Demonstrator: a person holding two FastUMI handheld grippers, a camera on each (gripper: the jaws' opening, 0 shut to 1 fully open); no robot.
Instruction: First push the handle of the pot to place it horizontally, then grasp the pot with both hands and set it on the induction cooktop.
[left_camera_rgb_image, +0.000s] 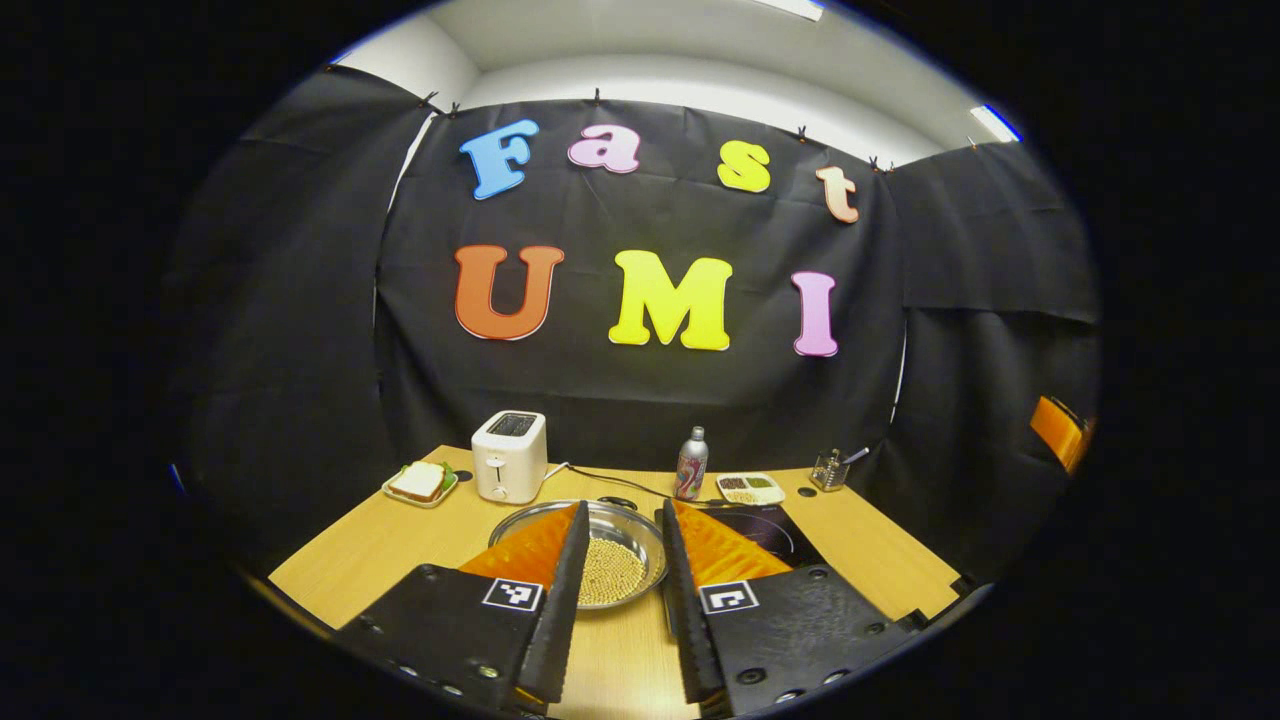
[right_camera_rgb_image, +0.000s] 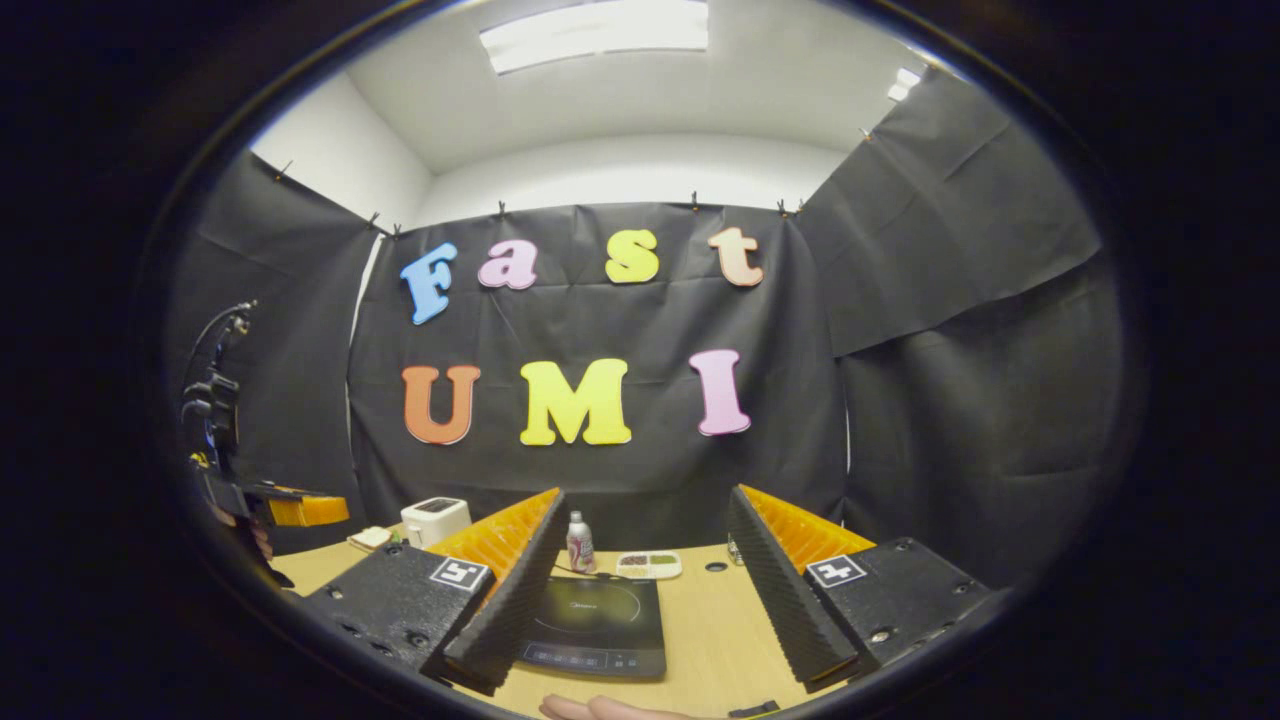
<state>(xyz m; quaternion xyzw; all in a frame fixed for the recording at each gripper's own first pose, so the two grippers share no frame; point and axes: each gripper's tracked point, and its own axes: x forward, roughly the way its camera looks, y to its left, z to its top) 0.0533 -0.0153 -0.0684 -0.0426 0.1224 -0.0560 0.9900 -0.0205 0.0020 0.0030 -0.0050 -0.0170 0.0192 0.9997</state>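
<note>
Nearest to us, the left gripper (left_camera_rgb_image: 620, 600) has its jaws open and holds nothing. Straight ahead between them lies the shallow round steel pot (left_camera_rgb_image: 630, 522) with pale beans inside, on the wooden surface (left_camera_rgb_image: 340, 560) near its front edge. We cannot see the handle of the pot, so its direction and long axis we cannot tell. The right gripper (right_camera_rgb_image: 640, 590) also stands open and empty, above the flat black induction cooktop (right_camera_rgb_image: 590, 625). We judge the left gripper is the nearer one to the pot. Farther back, a white toaster (left_camera_rgb_image: 510, 455) stands near the far edge.
</note>
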